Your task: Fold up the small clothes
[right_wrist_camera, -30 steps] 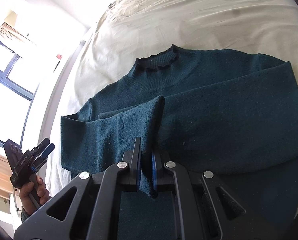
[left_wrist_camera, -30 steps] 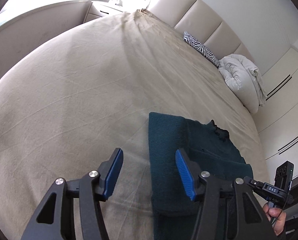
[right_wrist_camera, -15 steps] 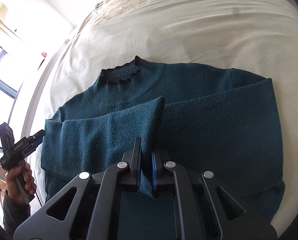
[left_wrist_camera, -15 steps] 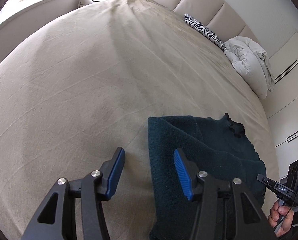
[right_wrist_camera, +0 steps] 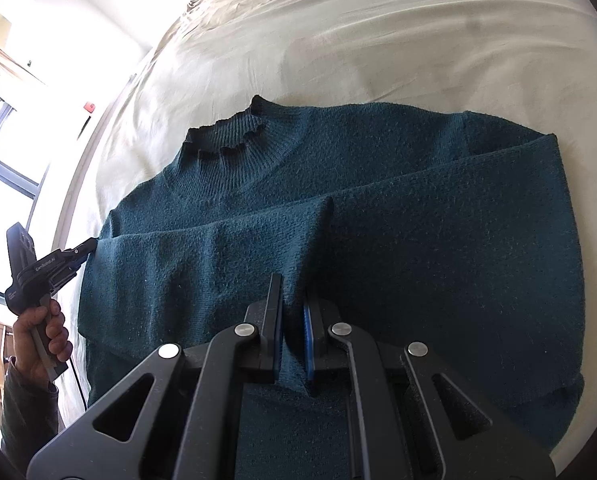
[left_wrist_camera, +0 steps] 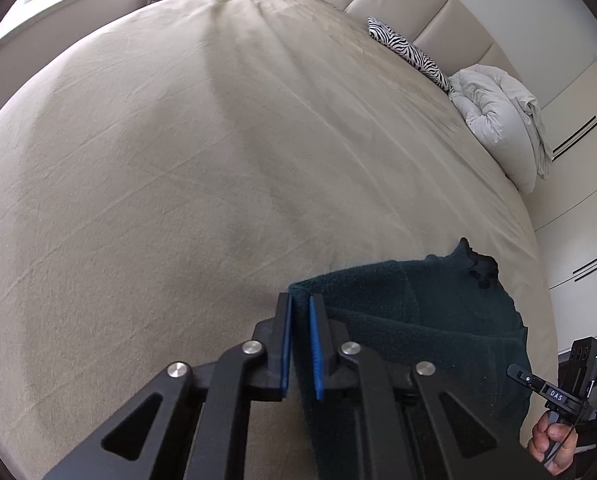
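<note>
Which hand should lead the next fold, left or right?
Probably left. Its gripper has just closed on the sweater at its outer side edge, free to carry over. The right gripper pinches the sleeve cuff mid-body, better as an anchor.

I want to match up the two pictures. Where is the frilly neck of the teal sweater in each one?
Left wrist view: the sweater collar sits at the lower right, at the far end of the teal sweater.
Right wrist view: the collar is up, left of the middle.
Shared landmark: the zebra-print pillow, top right in the left view, barely peeking over the top edge in the right one.
</note>
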`<action>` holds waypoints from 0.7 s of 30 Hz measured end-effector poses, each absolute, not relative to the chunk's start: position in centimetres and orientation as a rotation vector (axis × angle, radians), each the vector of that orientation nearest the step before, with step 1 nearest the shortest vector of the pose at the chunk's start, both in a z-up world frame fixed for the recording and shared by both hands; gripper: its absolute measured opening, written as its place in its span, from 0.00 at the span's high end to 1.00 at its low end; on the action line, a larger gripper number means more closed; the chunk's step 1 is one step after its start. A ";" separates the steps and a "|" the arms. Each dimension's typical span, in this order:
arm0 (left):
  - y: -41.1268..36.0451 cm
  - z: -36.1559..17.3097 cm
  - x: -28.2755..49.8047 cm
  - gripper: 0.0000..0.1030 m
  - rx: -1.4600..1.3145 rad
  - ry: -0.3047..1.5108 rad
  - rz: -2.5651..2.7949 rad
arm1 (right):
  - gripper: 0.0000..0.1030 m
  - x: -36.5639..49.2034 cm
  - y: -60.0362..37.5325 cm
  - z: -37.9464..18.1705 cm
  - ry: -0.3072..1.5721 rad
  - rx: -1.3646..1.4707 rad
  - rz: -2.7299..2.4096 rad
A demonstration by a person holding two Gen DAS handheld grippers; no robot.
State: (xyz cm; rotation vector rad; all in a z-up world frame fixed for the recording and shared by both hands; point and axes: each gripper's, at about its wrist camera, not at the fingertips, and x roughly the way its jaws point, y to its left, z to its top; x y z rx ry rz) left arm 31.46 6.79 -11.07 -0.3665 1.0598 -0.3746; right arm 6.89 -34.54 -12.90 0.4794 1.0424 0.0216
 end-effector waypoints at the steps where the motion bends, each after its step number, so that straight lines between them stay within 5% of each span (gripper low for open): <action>1: 6.5 -10.9 31.3 0.93 -0.341 1.052 -0.367 | 0.93 7.0 -34.4 -13.0 1.043 0.470 0.015; 21: 7.4 -11.2 30.1 0.93 -0.390 0.969 -0.310 | 0.93 8.2 -33.6 -11.3 1.010 0.409 -0.035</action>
